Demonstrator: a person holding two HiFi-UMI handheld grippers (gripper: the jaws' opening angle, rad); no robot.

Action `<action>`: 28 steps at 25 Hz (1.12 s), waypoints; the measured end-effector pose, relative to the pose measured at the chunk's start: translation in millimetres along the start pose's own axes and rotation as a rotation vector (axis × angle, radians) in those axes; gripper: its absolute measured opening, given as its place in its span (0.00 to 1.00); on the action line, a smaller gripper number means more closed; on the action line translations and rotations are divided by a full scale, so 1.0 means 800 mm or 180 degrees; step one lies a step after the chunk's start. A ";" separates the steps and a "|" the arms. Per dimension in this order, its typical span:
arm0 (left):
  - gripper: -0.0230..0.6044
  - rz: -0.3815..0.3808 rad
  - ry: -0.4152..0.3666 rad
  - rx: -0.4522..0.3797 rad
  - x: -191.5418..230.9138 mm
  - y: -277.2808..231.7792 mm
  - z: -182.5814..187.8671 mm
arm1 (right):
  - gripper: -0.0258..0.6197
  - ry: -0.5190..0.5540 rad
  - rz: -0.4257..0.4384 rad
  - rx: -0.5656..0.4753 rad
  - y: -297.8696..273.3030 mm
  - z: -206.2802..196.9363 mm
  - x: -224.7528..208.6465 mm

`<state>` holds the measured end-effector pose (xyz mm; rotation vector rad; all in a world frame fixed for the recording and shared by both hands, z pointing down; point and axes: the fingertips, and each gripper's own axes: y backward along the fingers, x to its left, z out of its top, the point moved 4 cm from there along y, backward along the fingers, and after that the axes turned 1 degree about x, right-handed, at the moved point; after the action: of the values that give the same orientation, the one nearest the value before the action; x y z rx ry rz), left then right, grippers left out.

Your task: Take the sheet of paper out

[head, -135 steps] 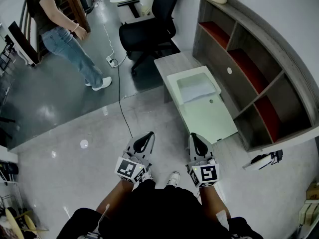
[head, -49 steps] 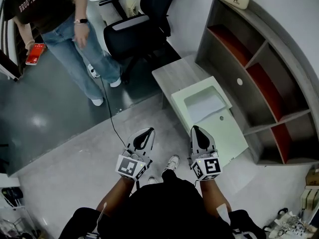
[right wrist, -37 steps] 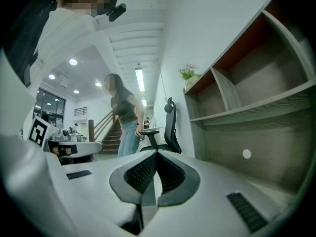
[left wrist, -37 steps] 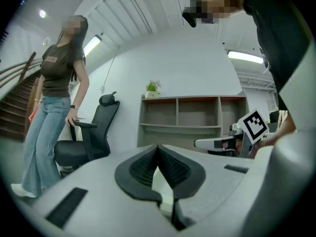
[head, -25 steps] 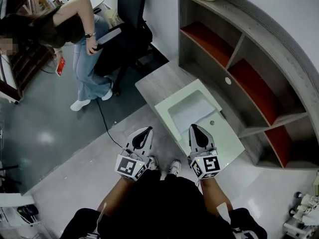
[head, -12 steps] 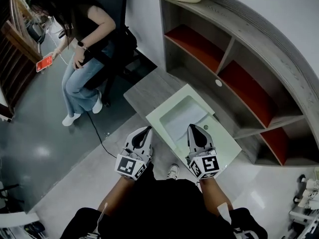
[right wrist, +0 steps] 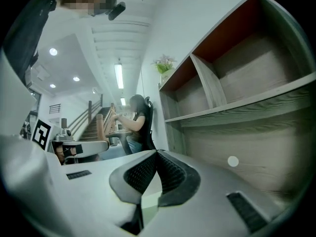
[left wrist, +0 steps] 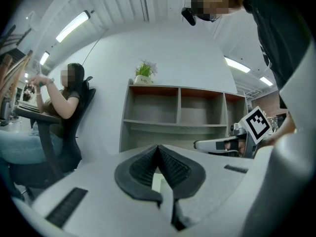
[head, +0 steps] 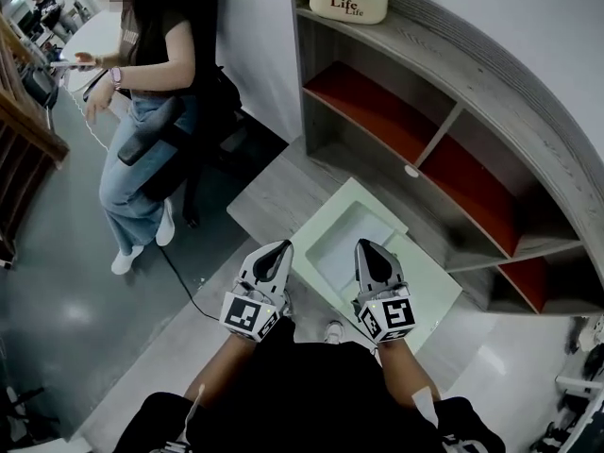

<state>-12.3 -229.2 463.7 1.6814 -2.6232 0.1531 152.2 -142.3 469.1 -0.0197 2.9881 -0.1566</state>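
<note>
Behind the right tool, the sheet of paper lies partly hidden.

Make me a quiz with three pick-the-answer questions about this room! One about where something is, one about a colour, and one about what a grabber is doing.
1. Where does the plant pot stand?
A) on top of the shelf
B) on the floor
C) on the chair

2. What colour are the panels inside the shelf?
A) blue
B) red
C) yellow

3. How do the jaws of the right gripper stand?
A) wide apart
B) shut on a sheet of paper
C) shut with nothing between them

Answers:
1 A: the pot sits on the shelf's top board.
2 B: the head view shows red panels in the compartments.
3 C: the right gripper view shows the jaws pressed together and empty.
</note>
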 end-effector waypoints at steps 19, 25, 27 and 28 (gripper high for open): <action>0.05 -0.0976 0.0050 0.0225 0.073 -0.071 -0.024 | 0.08 -0.0376 -0.0962 0.0220 -0.035 -0.040 -0.007; 0.05 -0.1093 0.0043 0.0340 0.057 -0.095 -0.041 | 0.08 -0.0915 -0.1147 0.0532 -0.008 -0.094 -0.046; 0.05 -0.1104 0.0041 0.0378 0.051 -0.102 -0.048 | 0.08 -0.1068 -0.1172 0.0658 -0.003 -0.112 -0.060; 0.05 -0.1108 0.0037 0.0398 0.049 -0.106 -0.051 | 0.08 -0.1155 -0.1183 0.0728 -0.001 -0.122 -0.066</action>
<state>46.5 -295.8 513.2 2.1355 -2.3073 0.3212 189.8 -131.9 573.3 -0.5190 2.5591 -0.4785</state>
